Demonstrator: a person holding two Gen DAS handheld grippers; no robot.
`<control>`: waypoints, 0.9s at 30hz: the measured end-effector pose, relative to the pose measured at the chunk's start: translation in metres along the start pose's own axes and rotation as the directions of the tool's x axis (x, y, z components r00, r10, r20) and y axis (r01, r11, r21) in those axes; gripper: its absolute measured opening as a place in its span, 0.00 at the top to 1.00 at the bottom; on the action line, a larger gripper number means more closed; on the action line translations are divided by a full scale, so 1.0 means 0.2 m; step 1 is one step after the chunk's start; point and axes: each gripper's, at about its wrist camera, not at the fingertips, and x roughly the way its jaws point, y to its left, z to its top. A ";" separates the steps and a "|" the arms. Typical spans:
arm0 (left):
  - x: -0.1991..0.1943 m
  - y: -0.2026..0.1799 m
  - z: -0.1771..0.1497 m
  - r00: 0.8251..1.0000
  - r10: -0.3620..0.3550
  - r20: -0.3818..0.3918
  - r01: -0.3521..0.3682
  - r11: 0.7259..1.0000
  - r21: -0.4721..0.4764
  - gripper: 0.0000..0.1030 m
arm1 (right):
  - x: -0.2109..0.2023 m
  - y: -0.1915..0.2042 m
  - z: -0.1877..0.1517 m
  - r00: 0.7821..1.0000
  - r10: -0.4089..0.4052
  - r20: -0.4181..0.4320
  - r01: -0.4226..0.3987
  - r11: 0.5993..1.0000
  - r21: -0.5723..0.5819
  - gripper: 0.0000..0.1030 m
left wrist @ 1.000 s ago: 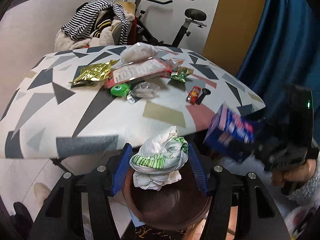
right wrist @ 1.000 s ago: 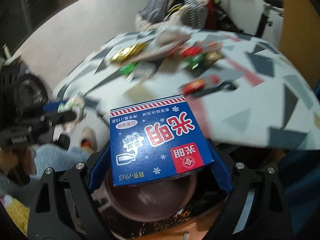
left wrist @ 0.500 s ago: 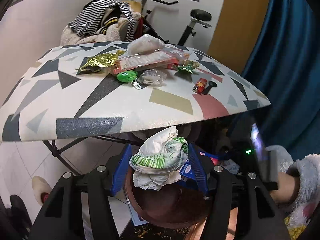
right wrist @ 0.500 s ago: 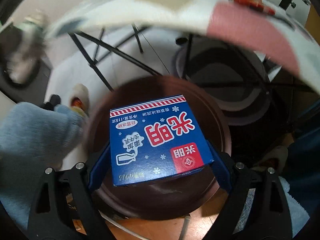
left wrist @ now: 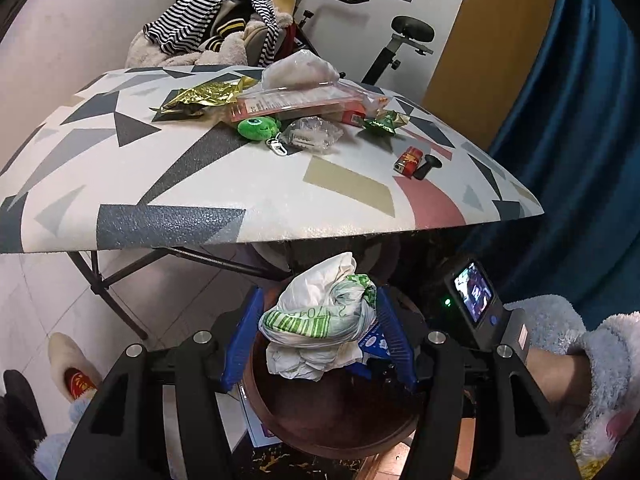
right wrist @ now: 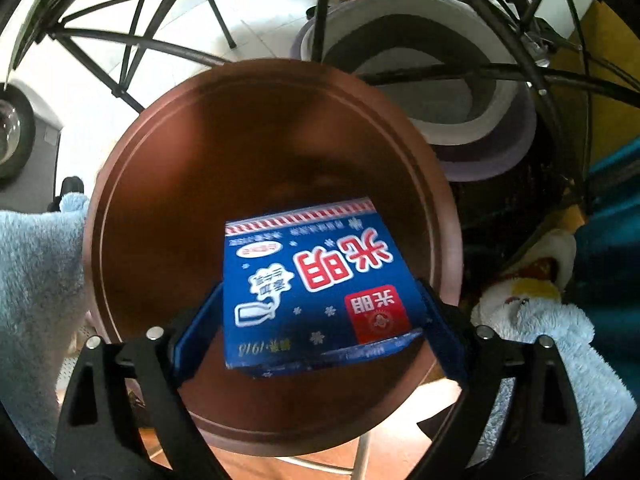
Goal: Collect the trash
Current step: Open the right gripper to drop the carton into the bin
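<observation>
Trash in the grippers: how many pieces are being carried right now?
2. The left gripper clamps a crumpled plastic bag; the right gripper has a blue carton between its fingers over the brown bin. More wrappers remain on the table.
</observation>
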 end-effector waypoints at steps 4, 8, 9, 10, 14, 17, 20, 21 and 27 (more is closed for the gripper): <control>0.00 0.00 0.00 1.000 -0.001 -0.003 0.001 1.000 0.004 0.45 | -0.09 -0.05 -0.01 0.998 0.029 0.052 -0.030 0.999 0.033 0.07; 0.01 -0.03 -0.01 1.000 0.001 -0.016 -0.001 1.000 0.028 0.45 | -0.27 -0.08 -0.02 0.984 0.059 0.166 -0.069 0.996 0.056 0.06; 0.01 -0.04 -0.01 1.000 0.002 -0.019 -0.001 0.999 0.034 0.45 | -0.33 -0.08 -0.02 0.977 0.067 0.201 -0.080 0.995 0.060 0.06; 0.02 -0.04 -0.01 1.000 0.001 -0.027 0.000 0.999 0.042 0.45 | -0.37 -0.08 -0.03 0.971 0.068 0.229 -0.084 0.995 0.062 0.06; 0.10 -0.06 -0.04 0.996 0.008 -0.091 -0.002 0.998 0.063 0.45 | -0.52 -0.12 -0.07 0.939 0.070 0.336 -0.098 0.993 0.067 0.06; 0.16 -0.06 -0.05 0.991 0.003 -0.133 0.006 0.998 0.069 0.45 | -0.53 -0.15 -0.05 0.938 0.058 0.343 -0.095 0.991 0.093 0.06; 0.22 -0.08 -0.06 0.985 0.005 -0.170 0.010 0.996 0.088 0.45 | -0.51 -0.20 -0.05 0.943 0.056 0.327 -0.100 0.988 0.120 0.06; 0.23 -0.08 -0.06 0.984 0.006 -0.179 0.011 0.995 0.095 0.45 | -0.50 -0.22 -0.04 0.946 0.057 0.319 -0.105 0.985 0.134 0.06; 0.26 -0.10 -0.09 0.977 0.018 -0.214 0.008 0.993 0.120 0.44 | -0.47 -0.25 -0.04 0.951 0.078 0.301 -0.130 0.979 0.155 0.06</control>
